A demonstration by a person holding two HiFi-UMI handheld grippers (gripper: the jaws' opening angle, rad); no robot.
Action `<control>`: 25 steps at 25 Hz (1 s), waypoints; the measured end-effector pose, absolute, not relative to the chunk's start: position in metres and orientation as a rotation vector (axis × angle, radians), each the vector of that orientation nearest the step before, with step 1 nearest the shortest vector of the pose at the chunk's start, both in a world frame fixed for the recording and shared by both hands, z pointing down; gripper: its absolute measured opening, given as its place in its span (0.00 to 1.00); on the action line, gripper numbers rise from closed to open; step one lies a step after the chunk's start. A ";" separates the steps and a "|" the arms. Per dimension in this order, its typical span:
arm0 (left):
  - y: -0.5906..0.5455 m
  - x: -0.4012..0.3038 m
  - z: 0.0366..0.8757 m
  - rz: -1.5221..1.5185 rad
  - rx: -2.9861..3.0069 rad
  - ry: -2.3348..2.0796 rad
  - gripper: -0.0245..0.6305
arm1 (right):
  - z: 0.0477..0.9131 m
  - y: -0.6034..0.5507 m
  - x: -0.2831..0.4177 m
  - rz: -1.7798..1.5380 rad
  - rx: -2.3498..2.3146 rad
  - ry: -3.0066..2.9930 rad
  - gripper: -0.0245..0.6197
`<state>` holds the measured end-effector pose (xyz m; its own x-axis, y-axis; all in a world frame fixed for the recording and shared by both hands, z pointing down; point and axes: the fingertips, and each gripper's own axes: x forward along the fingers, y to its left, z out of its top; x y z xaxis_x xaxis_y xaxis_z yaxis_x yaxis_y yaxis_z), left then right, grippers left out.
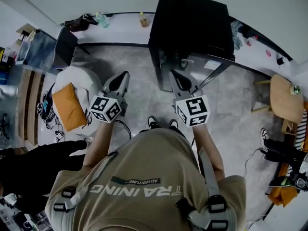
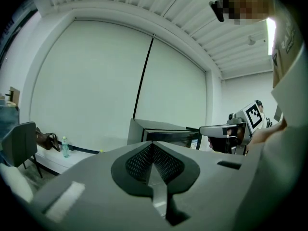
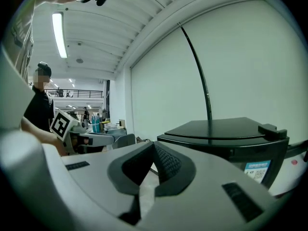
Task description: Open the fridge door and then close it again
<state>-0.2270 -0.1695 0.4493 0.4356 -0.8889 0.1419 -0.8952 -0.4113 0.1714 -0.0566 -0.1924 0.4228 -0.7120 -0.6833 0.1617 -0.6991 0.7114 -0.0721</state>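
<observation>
Fridge [image 1: 192,23], black and compact, stands on the grey floor [image 1: 137,64] against a pale wall, straight ahead of a person who holds a hand-held gripper in each hand; whether its front door is fully shut cannot be told from these views. At far left, a white seat [image 1: 79,78] carries an orange cushion [image 1: 69,106], with a grey chair [image 1: 65,47] behind it and a dark bag [image 1: 79,22] and a clear bottle [image 1: 101,19] on a low white ledge along the wall. The left hand-held gripper [image 1: 126,73] is held out over the floor, left of the fridge and apart from it; its own view shows the jaws together at the tips with nothing between them [image 2: 153,148]. Between the two marker cubes [image 1: 106,109], the person's dark shoes [image 1: 153,122] show on the floor. The right hand-held gripper [image 1: 172,72] points at the lower front of the fridge, near it, though contact cannot be made out; its jaws are likewise together and hold nothing [image 3: 154,148], with the fridge's black top and a small label on its front just beyond. The right gripper view also takes in a second person in a dark shirt [image 3: 41,107], standing well off to the side. At far right, a round wooden tabletop [image 1: 284,97] sits well apart from the fridge
</observation>
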 end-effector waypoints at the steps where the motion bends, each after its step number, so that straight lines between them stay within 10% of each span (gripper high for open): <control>1: -0.166 -0.224 0.451 0.046 2.462 -1.563 0.04 | 0.424 -0.189 -0.055 0.193 1.124 -2.796 0.04; 25: -0.102 -0.219 0.444 0.028 2.375 -1.708 0.04 | 0.415 -0.158 -0.041 0.125 0.982 -2.864 0.04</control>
<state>-0.2185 -0.1025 0.4437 0.3261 -0.9349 0.1404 -0.9389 -0.3030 0.1633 -0.0408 -0.1585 0.4153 -0.7845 -0.6060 0.1317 -0.6152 0.7873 -0.0416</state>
